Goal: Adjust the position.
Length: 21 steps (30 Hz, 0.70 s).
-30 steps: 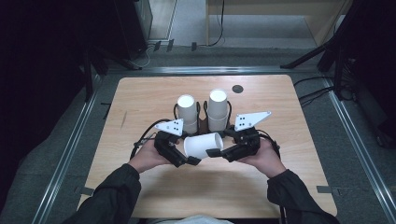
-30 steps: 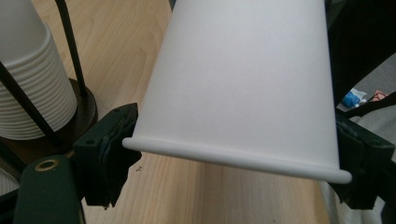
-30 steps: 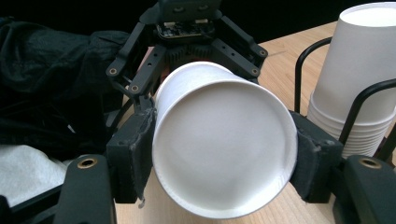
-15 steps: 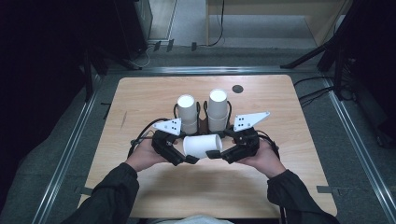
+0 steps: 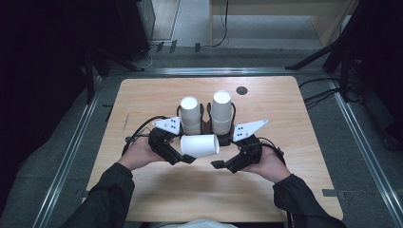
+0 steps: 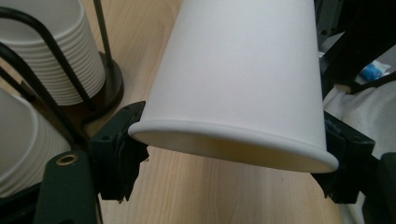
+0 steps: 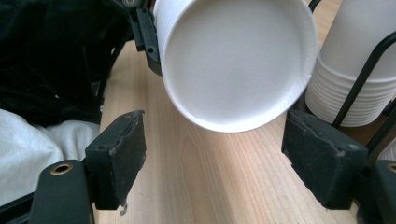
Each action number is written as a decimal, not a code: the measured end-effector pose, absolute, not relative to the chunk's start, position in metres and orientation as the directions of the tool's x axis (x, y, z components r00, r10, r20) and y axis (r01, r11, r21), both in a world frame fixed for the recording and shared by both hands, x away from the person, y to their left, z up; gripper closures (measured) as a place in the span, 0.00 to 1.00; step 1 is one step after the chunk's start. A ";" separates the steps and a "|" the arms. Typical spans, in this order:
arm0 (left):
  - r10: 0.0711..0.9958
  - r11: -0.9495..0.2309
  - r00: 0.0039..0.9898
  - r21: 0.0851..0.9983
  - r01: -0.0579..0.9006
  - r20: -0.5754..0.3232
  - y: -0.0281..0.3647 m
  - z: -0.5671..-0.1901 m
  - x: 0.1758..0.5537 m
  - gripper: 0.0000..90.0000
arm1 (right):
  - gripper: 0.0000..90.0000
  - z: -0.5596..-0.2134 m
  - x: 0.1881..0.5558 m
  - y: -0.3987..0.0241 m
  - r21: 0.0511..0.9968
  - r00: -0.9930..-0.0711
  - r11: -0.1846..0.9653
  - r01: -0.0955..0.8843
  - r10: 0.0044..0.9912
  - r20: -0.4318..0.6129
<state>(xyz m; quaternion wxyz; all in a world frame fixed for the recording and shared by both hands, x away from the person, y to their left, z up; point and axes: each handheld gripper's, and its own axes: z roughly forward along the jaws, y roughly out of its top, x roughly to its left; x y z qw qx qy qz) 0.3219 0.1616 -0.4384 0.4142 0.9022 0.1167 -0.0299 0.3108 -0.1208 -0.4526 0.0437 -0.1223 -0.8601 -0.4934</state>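
A white paper cup point(image 5: 199, 146) lies on its side in the air over the near half of the table. My left gripper point(image 5: 185, 151) is shut on its rim end; its jaws have just been closing, and both pads press the rim point(image 6: 233, 140). My right gripper point(image 5: 222, 154) stands open, its jaws having just been opening. The cup's recessed base point(image 7: 233, 60) faces it just ahead of the pads point(image 7: 119, 154), untouched. Behind stand two upside-down stacks of white cups point(image 5: 191, 114) point(image 5: 222, 110) in a black wire holder point(image 5: 205, 124).
The wooden table point(image 5: 142, 99) has a small dark round spot point(image 5: 242, 90) at the back right. Metal rails run along the floor on both sides. The cup stacks point(image 7: 355, 60) stand close beyond the right gripper's far pad.
The right gripper's jaws have come off the cup's base end and spread wide. The cup stays level in the left gripper. Both hands have hardly moved.
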 end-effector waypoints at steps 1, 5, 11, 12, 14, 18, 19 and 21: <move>0.186 -0.630 0.971 0.740 0.235 -0.151 0.162 -0.438 0.322 0.24 | 0.25 -0.453 0.311 -0.121 0.838 -0.966 0.483 0.254 0.167 0.196; 0.182 -0.654 0.968 0.714 0.251 -0.174 0.161 -0.441 0.326 0.24 | 0.25 -0.457 0.311 -0.118 0.824 -0.968 0.511 0.246 0.165 0.186; 0.167 -0.705 0.970 0.666 0.244 -0.179 0.154 -0.443 0.329 0.24 | 0.25 -0.461 0.310 -0.115 0.799 -0.972 0.554 0.233 0.168 0.166; 0.167 -0.705 0.970 0.666 0.244 -0.179 0.154 -0.443 0.329 0.24 | 0.25 -0.461 0.310 -0.115 0.799 -0.972 0.554 0.233 0.168 0.166; 0.159 -0.727 0.974 0.648 0.227 -0.162 0.151 -0.444 0.328 0.24 | 0.25 -0.462 0.311 -0.115 0.801 -0.972 0.552 0.233 0.169 0.166; 0.147 -0.764 0.978 0.612 0.205 -0.145 0.144 -0.444 0.329 0.24 | 0.25 -0.464 0.313 -0.115 0.792 -0.970 0.562 0.238 0.174 0.168; 0.147 -0.764 0.978 0.612 0.205 -0.145 0.144 -0.444 0.329 0.24 | 0.25 -0.464 0.313 -0.115 0.792 -0.970 0.562 0.238 0.174 0.168; 0.149 -0.785 0.979 0.586 0.204 -0.141 0.142 -0.445 0.331 0.24 | 0.25 -0.465 0.312 -0.114 0.787 -0.971 0.570 0.236 0.173 0.166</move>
